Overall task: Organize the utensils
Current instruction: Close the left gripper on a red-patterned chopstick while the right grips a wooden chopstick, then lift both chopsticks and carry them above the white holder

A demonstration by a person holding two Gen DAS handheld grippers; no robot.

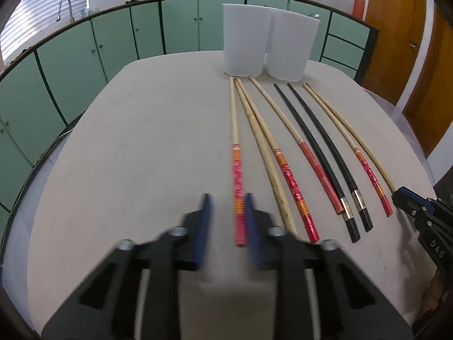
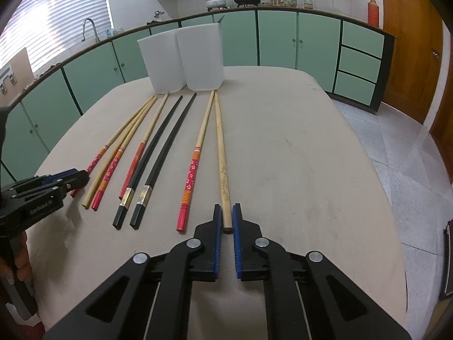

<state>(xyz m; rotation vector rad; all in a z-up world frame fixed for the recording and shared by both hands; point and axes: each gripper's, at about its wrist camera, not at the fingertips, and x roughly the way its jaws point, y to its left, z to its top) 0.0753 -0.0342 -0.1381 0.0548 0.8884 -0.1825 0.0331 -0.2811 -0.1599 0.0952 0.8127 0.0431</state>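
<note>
Several chopsticks lie side by side on the beige table [image 1: 141,141]: red-handled bamboo ones, plain bamboo ones and a black pair [image 1: 320,153]. Two white cups [image 1: 245,42] stand behind their tips. My left gripper [image 1: 226,201] is open, its fingers either side of the handle end of the leftmost red-handled chopstick [image 1: 237,181]. My right gripper [image 2: 226,212] is open but narrow, its fingers either side of the end of the rightmost plain bamboo chopstick [image 2: 223,178]. Whether the pads touch either stick I cannot tell. The right gripper also shows in the left wrist view [image 1: 405,198], the left one in the right wrist view [image 2: 70,178].
The two white cups [image 2: 181,59] stand close together at the table's far side. Green kitchen cabinets [image 1: 85,51] with a counter, sink tap and pots run behind the table. A wooden door [image 1: 396,36] is at the right.
</note>
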